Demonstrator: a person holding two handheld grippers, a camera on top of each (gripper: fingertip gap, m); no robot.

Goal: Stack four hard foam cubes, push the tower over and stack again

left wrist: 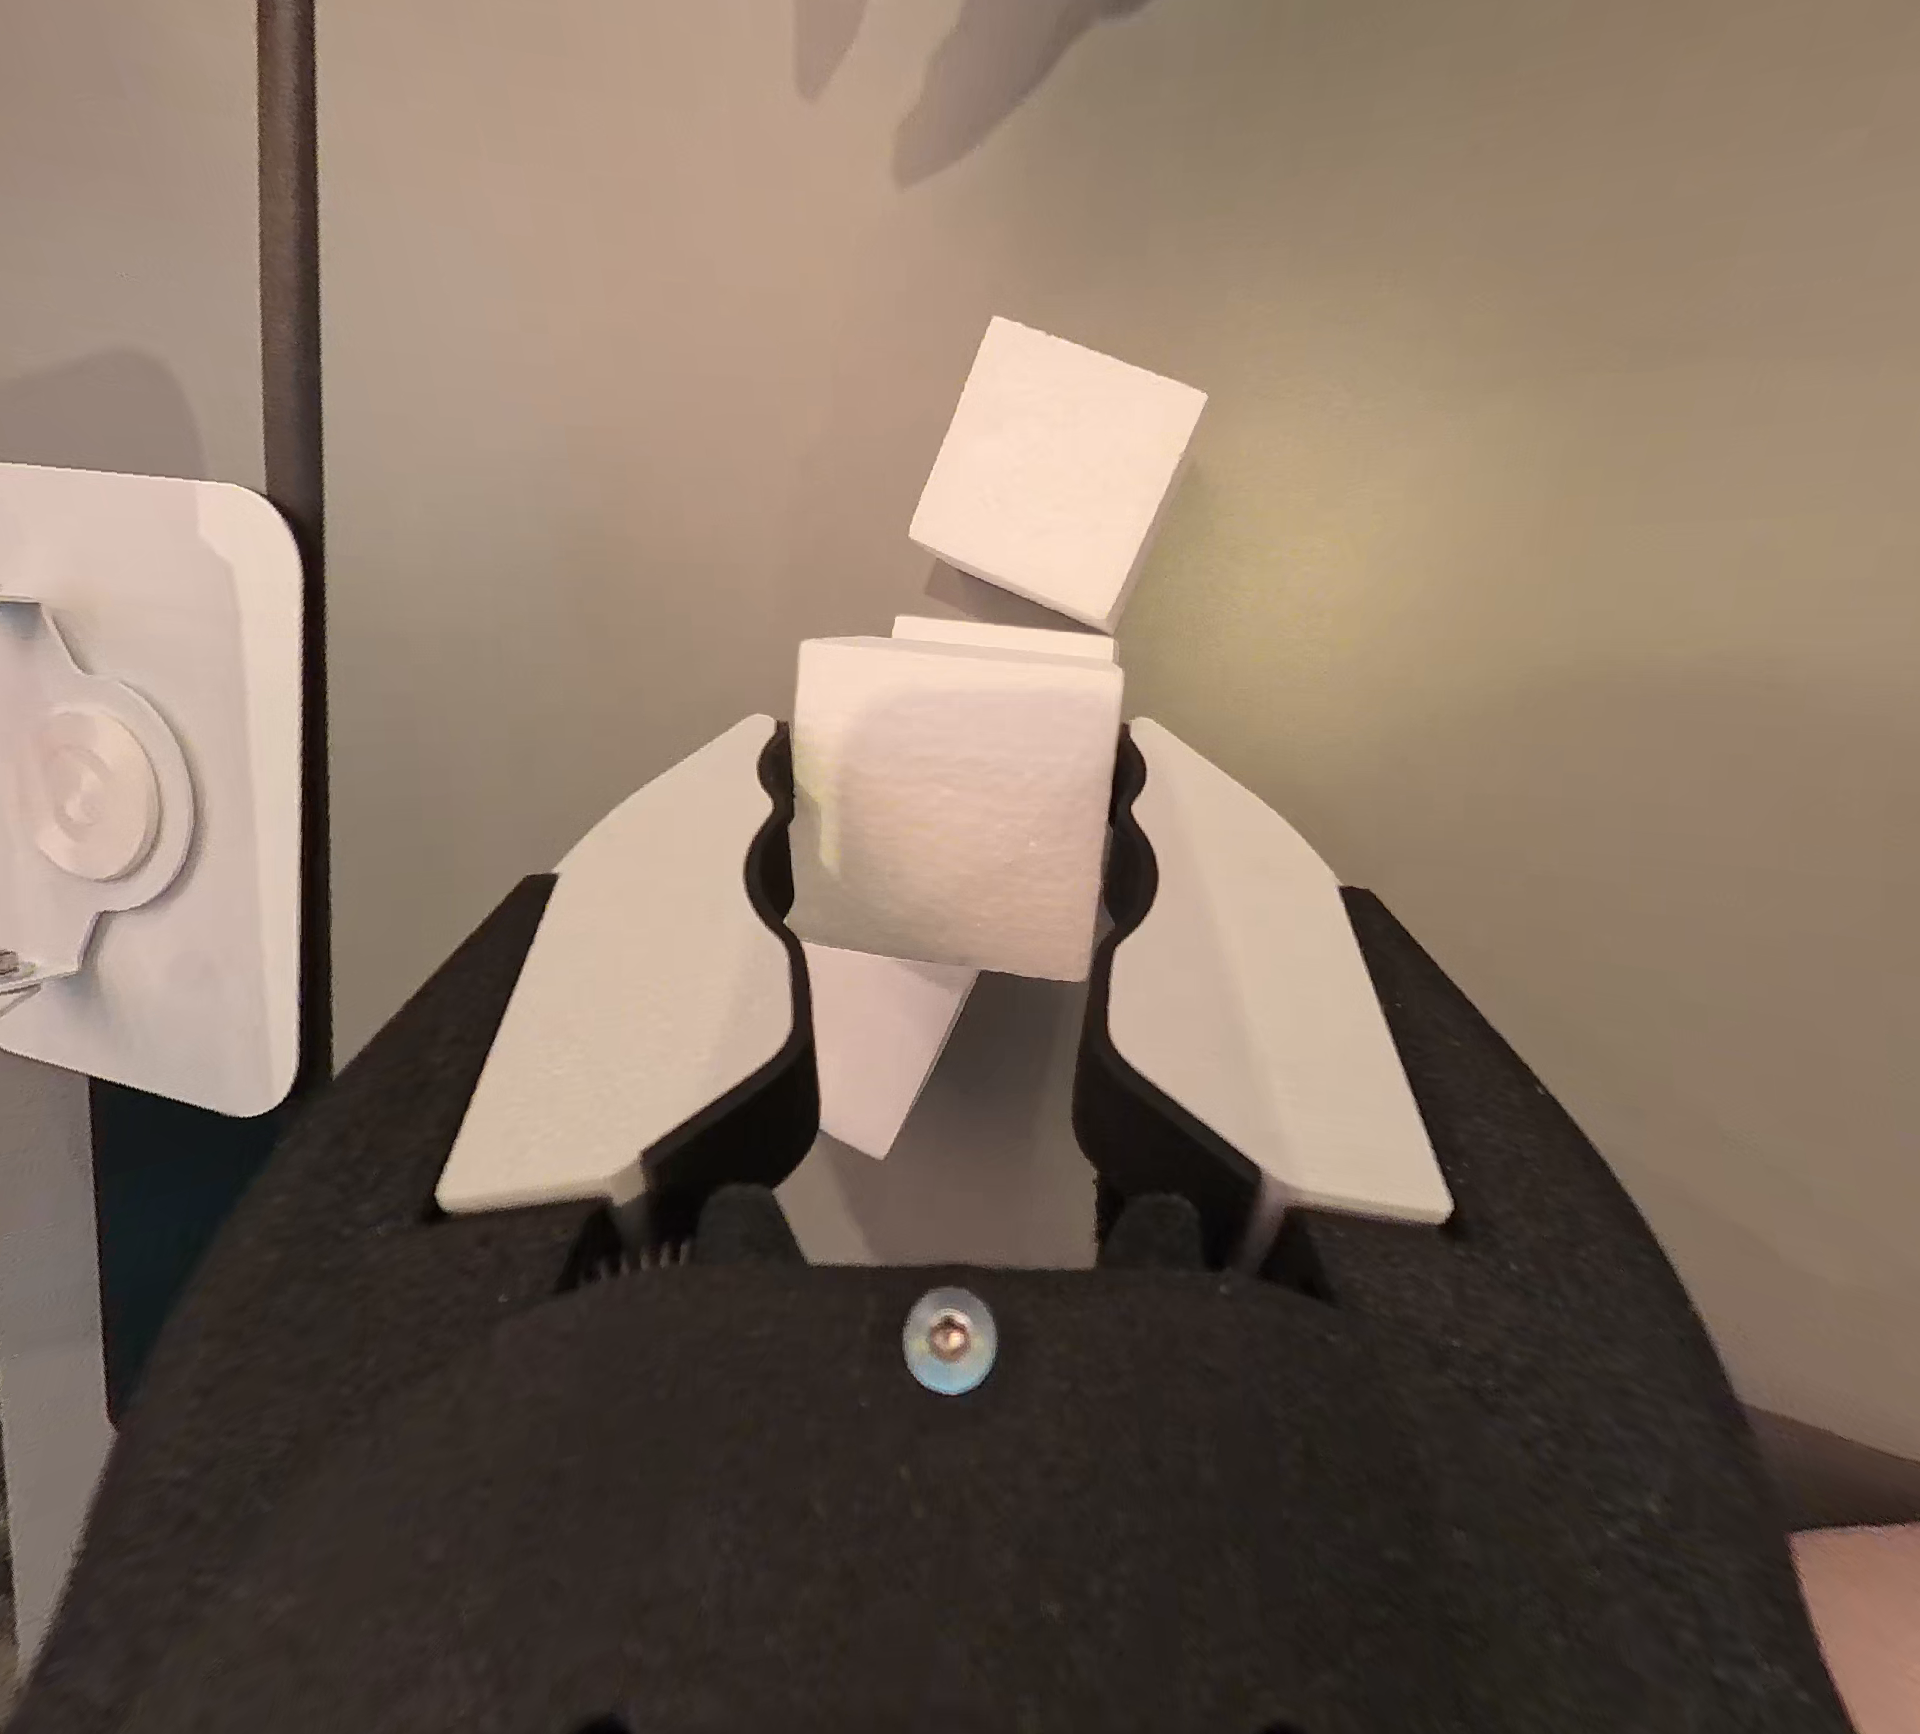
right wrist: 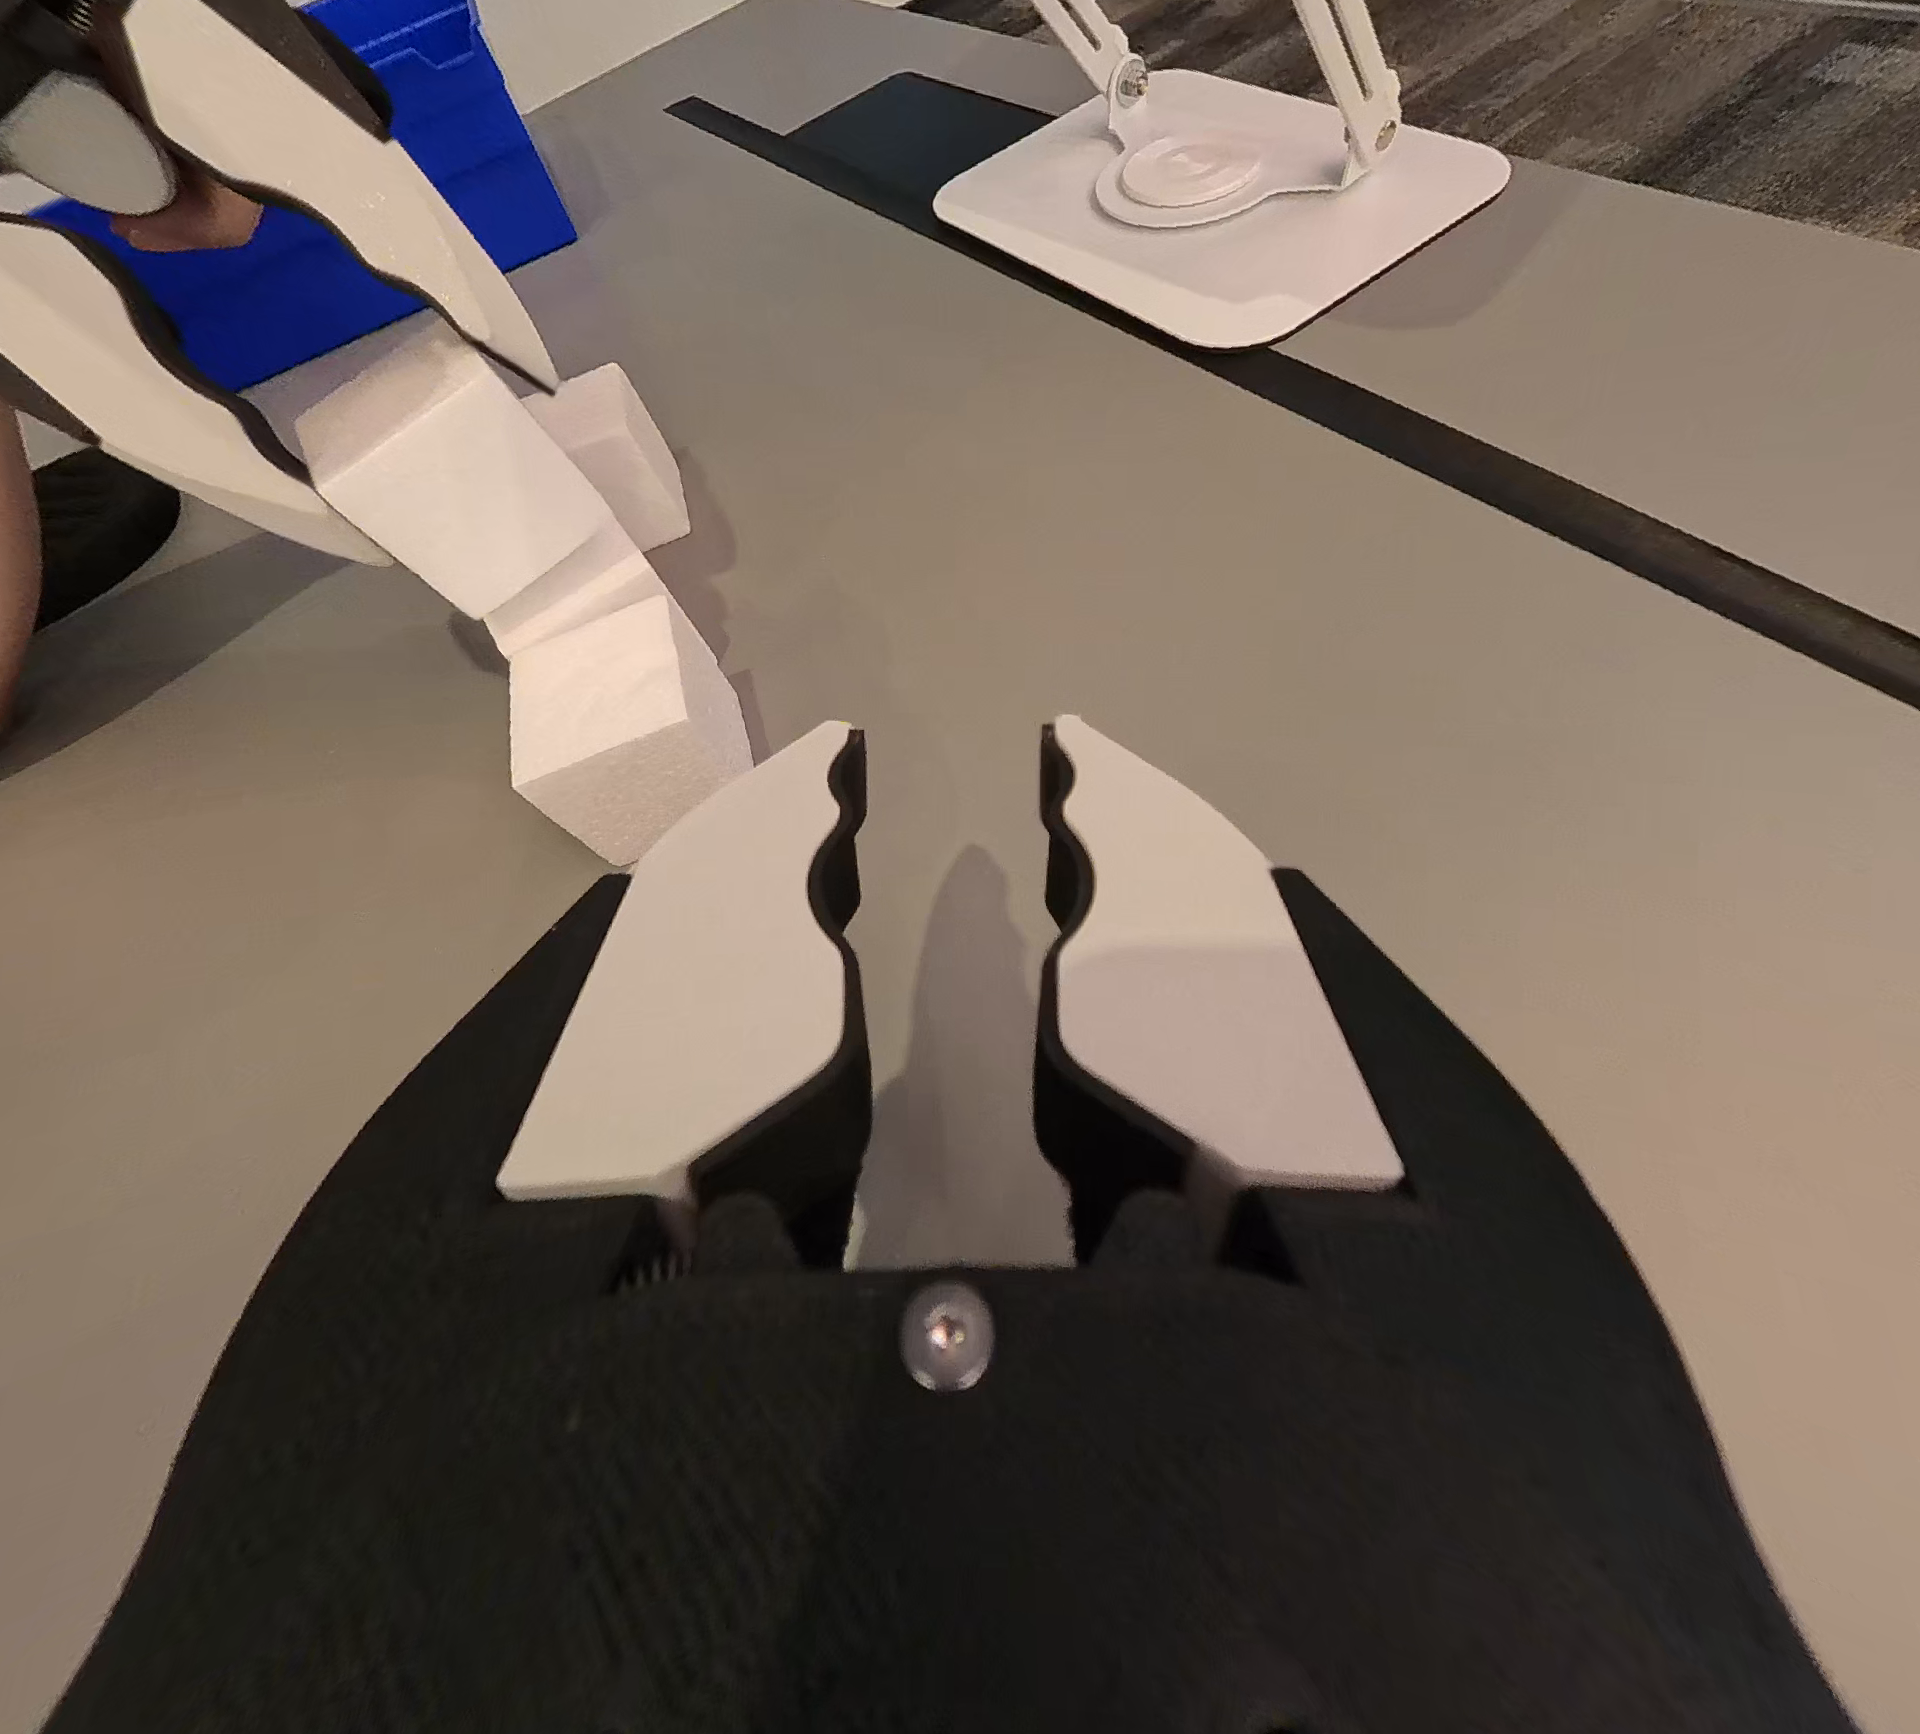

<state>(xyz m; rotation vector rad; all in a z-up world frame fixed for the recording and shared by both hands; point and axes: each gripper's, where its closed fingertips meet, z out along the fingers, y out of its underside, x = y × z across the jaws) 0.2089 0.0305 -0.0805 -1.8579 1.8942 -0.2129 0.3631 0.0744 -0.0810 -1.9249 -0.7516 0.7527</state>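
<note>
White foam everywhere on the grey table [right wrist: 1143, 541]: the left gripper [left wrist: 951, 801] is clamped on 1 cube [left wrist: 951, 811], held at a tilt above the others. In the right wrist view that held cube [right wrist: 447, 479] sits on top of a leaning pile, with another cube [right wrist: 613, 697] below it and 1 more [right wrist: 623, 458] just behind on the table. The right gripper [right wrist: 951, 811] hovers beside the pile, fingers parted, nothing between them. A blue bin [right wrist: 416, 157] and a white stand [right wrist: 1226, 219] sit farther back.
</note>
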